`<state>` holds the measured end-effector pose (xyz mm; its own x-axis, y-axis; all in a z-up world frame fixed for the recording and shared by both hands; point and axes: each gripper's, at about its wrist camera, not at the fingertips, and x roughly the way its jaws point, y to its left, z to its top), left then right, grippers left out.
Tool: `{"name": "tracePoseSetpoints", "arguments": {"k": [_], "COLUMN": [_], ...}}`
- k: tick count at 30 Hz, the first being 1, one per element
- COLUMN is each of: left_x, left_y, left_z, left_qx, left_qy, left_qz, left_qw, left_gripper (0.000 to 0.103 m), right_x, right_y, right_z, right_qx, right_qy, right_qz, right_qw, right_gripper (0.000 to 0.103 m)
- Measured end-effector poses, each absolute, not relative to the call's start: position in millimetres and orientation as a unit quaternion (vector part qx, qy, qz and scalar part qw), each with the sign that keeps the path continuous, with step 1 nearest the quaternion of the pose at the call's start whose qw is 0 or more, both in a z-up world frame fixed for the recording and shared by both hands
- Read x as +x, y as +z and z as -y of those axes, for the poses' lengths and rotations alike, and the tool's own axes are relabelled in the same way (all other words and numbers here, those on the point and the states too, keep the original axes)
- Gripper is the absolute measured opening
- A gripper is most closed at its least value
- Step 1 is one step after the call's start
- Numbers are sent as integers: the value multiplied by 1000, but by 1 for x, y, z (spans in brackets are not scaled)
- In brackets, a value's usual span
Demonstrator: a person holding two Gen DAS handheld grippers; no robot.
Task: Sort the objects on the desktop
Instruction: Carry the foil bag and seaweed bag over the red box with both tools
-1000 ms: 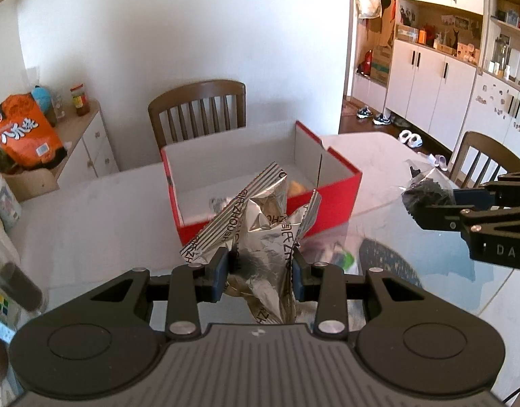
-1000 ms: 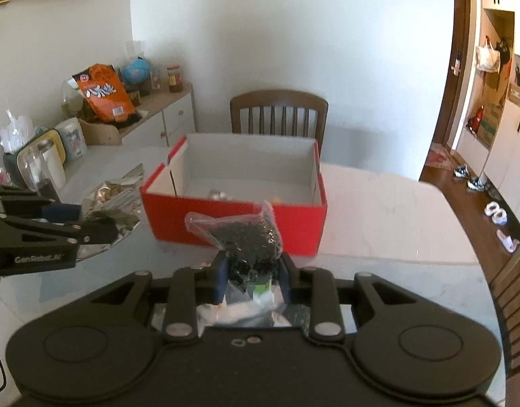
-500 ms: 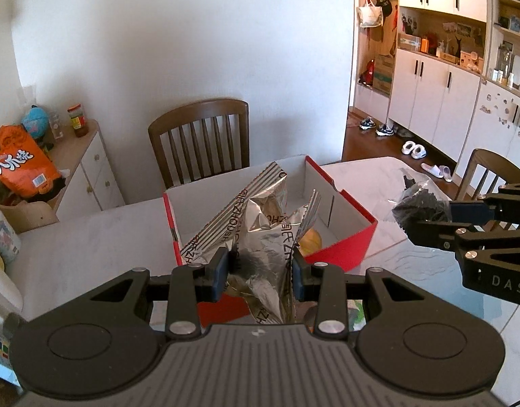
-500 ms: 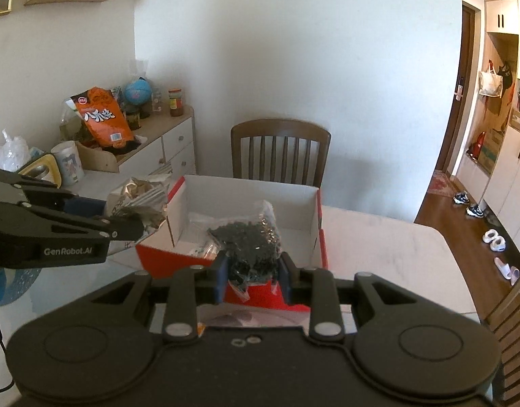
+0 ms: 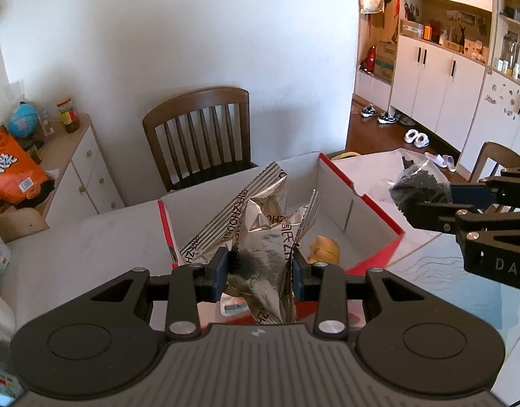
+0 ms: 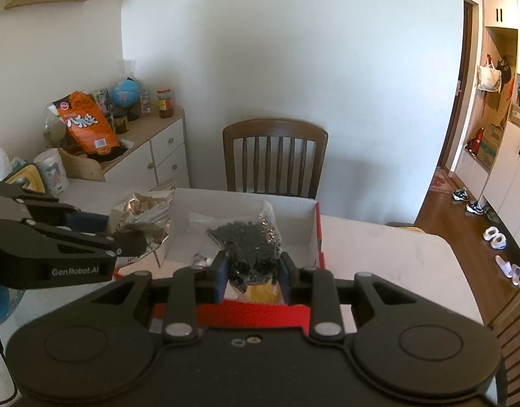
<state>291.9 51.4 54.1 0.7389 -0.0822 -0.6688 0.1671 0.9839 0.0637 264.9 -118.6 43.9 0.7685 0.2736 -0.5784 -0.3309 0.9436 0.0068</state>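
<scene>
My left gripper (image 5: 259, 273) is shut on a crumpled silver foil snack bag (image 5: 260, 237) and holds it over the left part of the red cardboard box (image 5: 378, 218). The same foil bag (image 6: 141, 218) and left gripper (image 6: 138, 242) show at the left of the right wrist view. My right gripper (image 6: 252, 271) is shut on a clear bag of black bits (image 6: 246, 240) above the box's (image 6: 319, 234) near red wall. In the left wrist view that black bag (image 5: 419, 188) and right gripper (image 5: 409, 205) hang over the box's right corner. A yellow item (image 5: 322, 247) lies inside the box.
A brown wooden chair (image 6: 275, 156) stands behind the white table (image 6: 378, 257). A white sideboard (image 6: 158, 156) at the left carries an orange snack bag (image 6: 85, 123), a small globe and a jar. A second chair (image 5: 497, 162) stands at the right. White cupboards line the right wall.
Both grippers have carried their bags forward, from the near side of the red box to above its inside. The box now lies close under both grippers. Neither grip has changed.
</scene>
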Motion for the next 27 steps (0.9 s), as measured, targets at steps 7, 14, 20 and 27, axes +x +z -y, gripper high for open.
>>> {"name": "tracePoseSetpoints", "arguments": {"k": [7,14,20,27], "left_x": [321,344,366,388], "left_y": [42,28,13,-8], "left_z": [-56,-56,-60,-68], "left_qx": [65,79,80,82], "left_qy": [-70,-83,-94,-96], "left_qz": [-366,-376,-389,-415], "left_qw": [926,920,913,901], "left_gripper": [35,35,35,35], "right_x": [290,311,329,348], "right_y": [34,22,9,-7], "right_z": [114,107,101,88], "right_qx": [-50,-53,-53,-63], "right_qy": [155,157,154,154], "right_qz": [-307,-326,-340,-358], "right_qw": [938,931,926,919], "right_gripper": [29,29,29,29]}}
